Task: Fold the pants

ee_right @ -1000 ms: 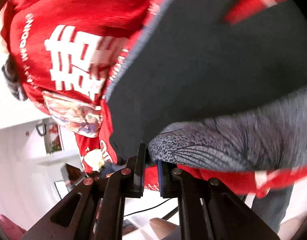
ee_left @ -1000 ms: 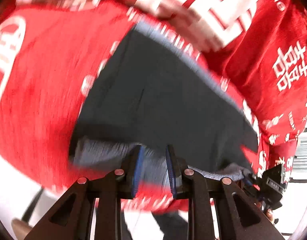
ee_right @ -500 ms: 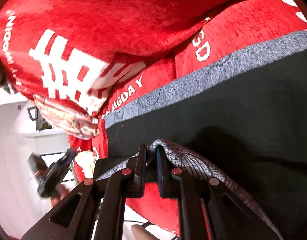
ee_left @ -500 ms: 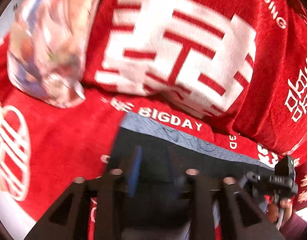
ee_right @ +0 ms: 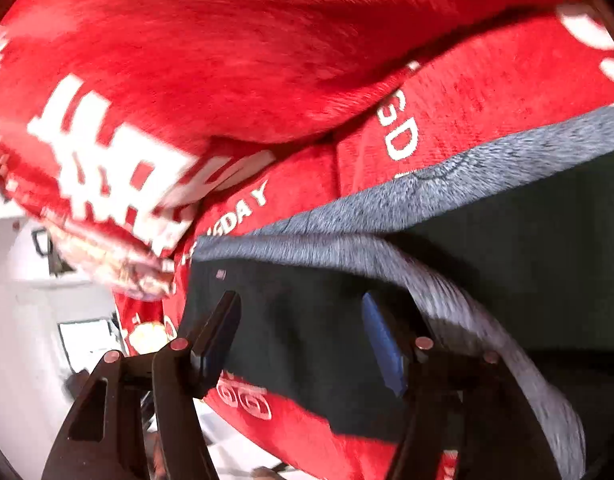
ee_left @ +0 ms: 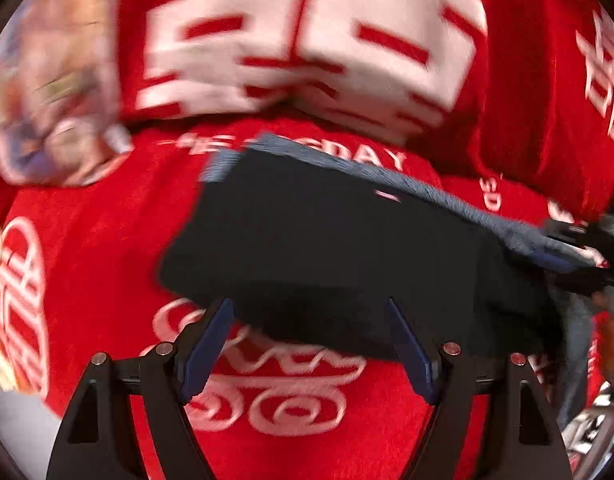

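Red printed blanket (ee_left: pixel 87 248) covers the bed, with a red pillow (ee_left: pixel 307 40) at 12 o'clock in the left wrist view. The pants (ee_left: pixel 347 256) lie folded on the blanket as a dark slab, long axis running roughly 10 to 4 o'clock in the left view, grey waistband (ee_left: pixel 447 200) along the far edge. In the right wrist view the same pants (ee_right: pixel 507 280) fill the 3 to 5 o'clock region, with a second grey band (ee_right: pixel 447 280) curling over the top layer toward 5 o'clock, so I judge one fold is done and the top layer isn't flat yet. Left gripper (ee_left: pixel 309 346) has its jaws spread wide with nothing between them; the near folded edge sits just past its tips at 12 o'clock. Right gripper (ee_right: pixel 303 332) is also spread and empty, directly over the dark cloth, so it looks nearer to the work. Motion blur is heavy, so whether either finger touches fabric is unclear. Next move likely turns on grabbing one short end and folding along the long axis.
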Demonstrator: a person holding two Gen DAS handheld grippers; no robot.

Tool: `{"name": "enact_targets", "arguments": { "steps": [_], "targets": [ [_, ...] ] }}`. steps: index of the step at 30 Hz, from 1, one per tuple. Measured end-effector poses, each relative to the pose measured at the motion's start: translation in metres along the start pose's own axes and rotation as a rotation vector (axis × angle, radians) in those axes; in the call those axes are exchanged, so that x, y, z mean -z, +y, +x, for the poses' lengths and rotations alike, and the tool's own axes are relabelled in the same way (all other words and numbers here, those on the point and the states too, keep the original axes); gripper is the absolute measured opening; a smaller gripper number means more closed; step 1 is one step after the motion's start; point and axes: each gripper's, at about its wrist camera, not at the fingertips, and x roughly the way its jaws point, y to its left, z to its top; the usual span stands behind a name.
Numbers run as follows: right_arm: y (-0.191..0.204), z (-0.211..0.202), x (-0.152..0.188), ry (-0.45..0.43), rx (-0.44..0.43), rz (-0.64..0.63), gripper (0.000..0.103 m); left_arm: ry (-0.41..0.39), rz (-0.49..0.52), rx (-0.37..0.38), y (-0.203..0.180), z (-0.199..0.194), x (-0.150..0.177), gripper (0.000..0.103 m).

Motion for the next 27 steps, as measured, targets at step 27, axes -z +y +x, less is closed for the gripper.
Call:
{"name": "enact_targets", "arguments": {
  "steps": [27],
  "targets": [
    [0.223,0.204,-0.018,0.286,0.23,-0.769,0.052,0.061,-0.005,0.169,0.097,0.051,-0.002,0.078]
  ]
}}
